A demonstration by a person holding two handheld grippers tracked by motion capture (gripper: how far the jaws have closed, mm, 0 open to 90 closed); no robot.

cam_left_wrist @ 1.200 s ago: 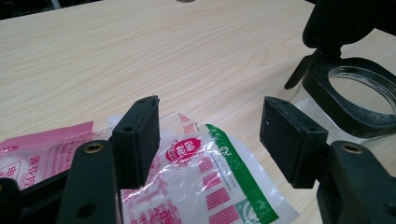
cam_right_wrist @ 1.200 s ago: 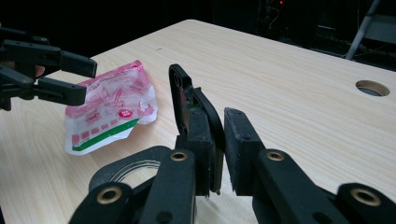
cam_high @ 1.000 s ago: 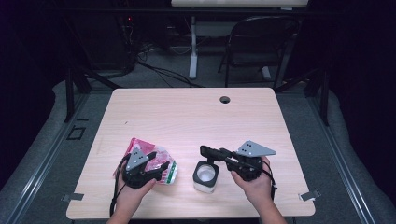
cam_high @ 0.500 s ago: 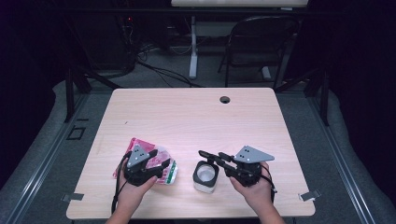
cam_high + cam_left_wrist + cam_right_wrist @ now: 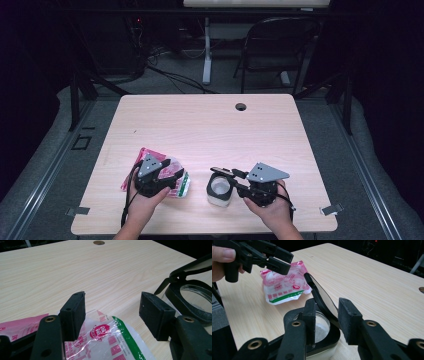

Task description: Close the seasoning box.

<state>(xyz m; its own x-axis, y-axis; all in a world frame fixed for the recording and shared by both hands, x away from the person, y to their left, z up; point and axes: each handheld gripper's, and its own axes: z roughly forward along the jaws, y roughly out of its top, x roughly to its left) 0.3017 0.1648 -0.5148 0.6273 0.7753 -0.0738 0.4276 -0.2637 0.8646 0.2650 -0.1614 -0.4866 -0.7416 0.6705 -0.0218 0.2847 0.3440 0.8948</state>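
Hand-held gripper work sits at the near edge of the pale wooden counter (image 5: 210, 130). From the high view, the right hand-held gripper (image 5: 231, 177) reaches leftward over a white container (image 5: 219, 189) with a black rim, and the left hand-held gripper (image 5: 172, 176) lies over a pink and white packet (image 5: 181, 184); how wide either stands cannot be told from there. The right gripper view shows more: the container's hinged black lid (image 5: 320, 298) stands raised and passes between the right jaws, which sit narrowly apart on either side of it; whether they pinch it I cannot tell. The left gripper view shows the left jaws spread wide just above the packet's green-edged corner (image 5: 117, 340), gripping nothing, with the container just to the side.
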